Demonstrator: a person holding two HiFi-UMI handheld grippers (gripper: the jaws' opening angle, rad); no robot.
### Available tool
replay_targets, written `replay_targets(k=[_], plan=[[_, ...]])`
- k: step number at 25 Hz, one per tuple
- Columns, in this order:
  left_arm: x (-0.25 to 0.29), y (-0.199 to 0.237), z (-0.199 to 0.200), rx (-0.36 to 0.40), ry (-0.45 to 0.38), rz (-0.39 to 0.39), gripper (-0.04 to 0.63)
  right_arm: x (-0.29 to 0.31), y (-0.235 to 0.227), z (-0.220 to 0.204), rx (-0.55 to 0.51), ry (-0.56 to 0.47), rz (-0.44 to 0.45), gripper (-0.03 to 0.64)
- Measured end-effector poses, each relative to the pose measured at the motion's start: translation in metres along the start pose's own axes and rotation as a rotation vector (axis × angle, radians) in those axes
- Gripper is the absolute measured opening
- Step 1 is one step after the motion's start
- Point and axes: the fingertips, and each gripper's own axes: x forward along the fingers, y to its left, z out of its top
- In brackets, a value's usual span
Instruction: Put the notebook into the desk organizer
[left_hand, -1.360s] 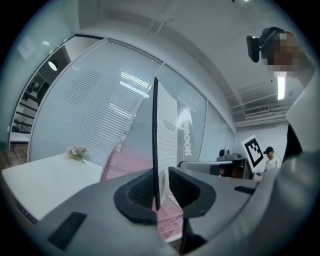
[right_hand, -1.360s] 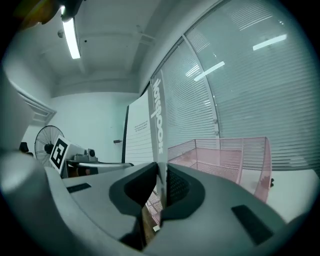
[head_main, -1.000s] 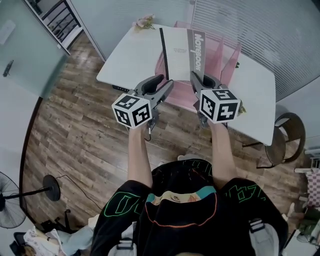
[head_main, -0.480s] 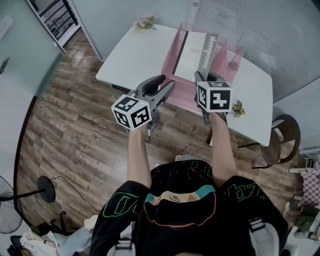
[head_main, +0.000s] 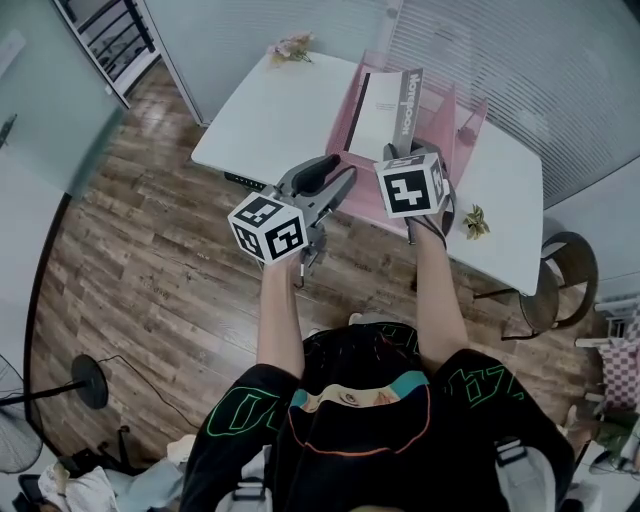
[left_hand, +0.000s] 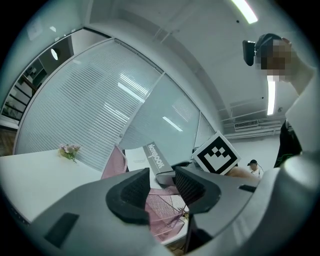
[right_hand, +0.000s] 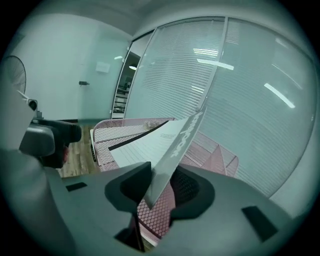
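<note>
Both open, left tongs (left_hand: 162, 181) narrowing, right tongs (right_hand: 160, 187) widening round notebook (right_hand: 145, 145), lowered into organizer (right_hand: 112, 132)

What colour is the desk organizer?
The desk organizer is pink wire mesh, clearest in the right gripper view.

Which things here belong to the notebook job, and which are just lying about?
Job: notebook; pink mesh desk organizer; right tool, whose jaws have just been opening, notebook between them.
Lying about: flowers and green sprig on the white table; chair.
</note>
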Motion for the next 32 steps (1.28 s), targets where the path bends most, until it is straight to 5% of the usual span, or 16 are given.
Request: replay_targets(k=[12,18,28,32], plan=[[-0.005,0.001,0.002,-0.003,-0.035,0.017,0.158,0.008,-0.005,-0.004,-0.094,0.033,-0.112,0.235],[-0.005,0.0,0.006,0.01,-0.052,0.046,0.147,0.001,-0.006,0.002,-0.027,-0.075,-0.103,0.257],[-0.005,0.008,0.033,0.16,-0.093,0.267,0.026,-0.027,-0.021,0.022,0.138,-0.297,0.002,0.017],[-0.001,0.012,0.046,0.224,-0.096,0.359,-0.005,-0.04,-0.013,0.037,0.223,-0.412,0.182,0.003]])
